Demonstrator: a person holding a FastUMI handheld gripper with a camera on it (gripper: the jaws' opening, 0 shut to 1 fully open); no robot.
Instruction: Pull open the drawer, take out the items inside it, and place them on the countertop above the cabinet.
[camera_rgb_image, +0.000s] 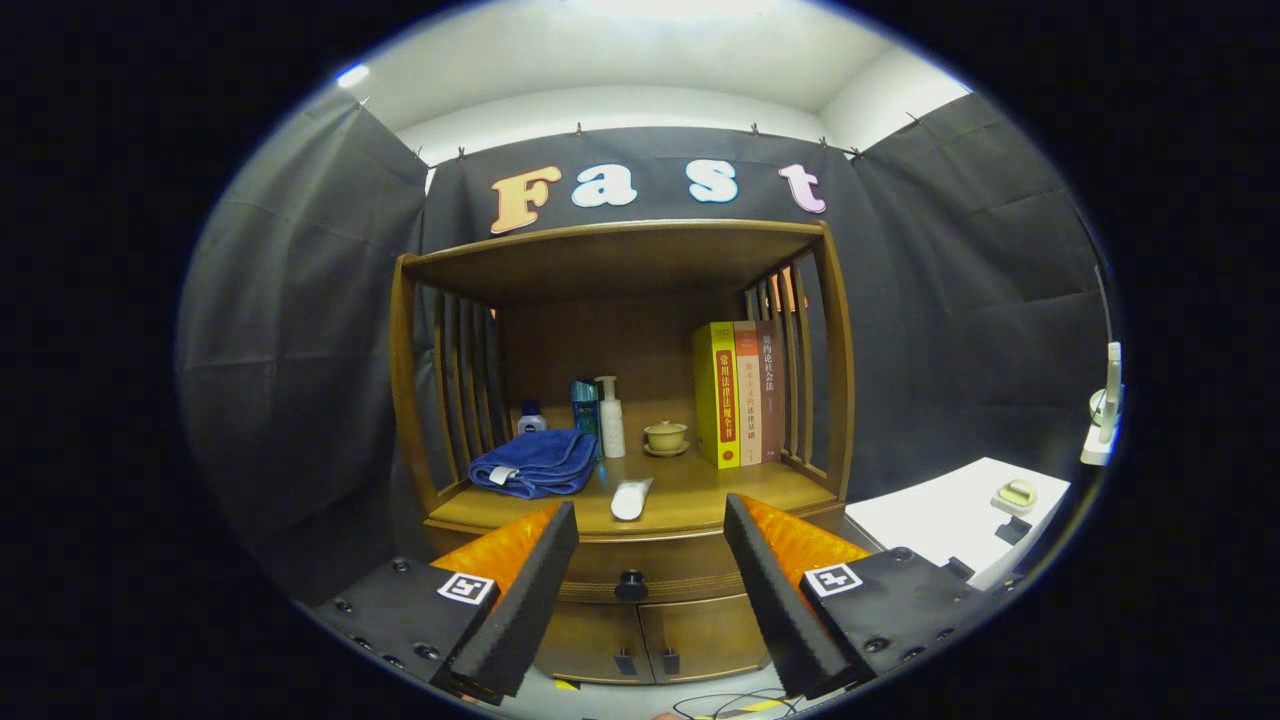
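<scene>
Worktop (700, 490) of glossy wood, slatted sides, black cloth walls | drawer (640, 570) shut, round dark knob (631, 584) between fingers | claw (650, 600) wide, empty | folded blue towel (535, 463), white tube (630, 498) on worktop

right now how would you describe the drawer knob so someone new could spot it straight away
Start at the wooden cabinet with the open shelf holding books and a blue towel. Just under the countertop runs the shut drawer front, seen between the open gripper fingers. The drawer knob is the single round dark one at its centre, unlike the two small handles on the doors below.
</scene>
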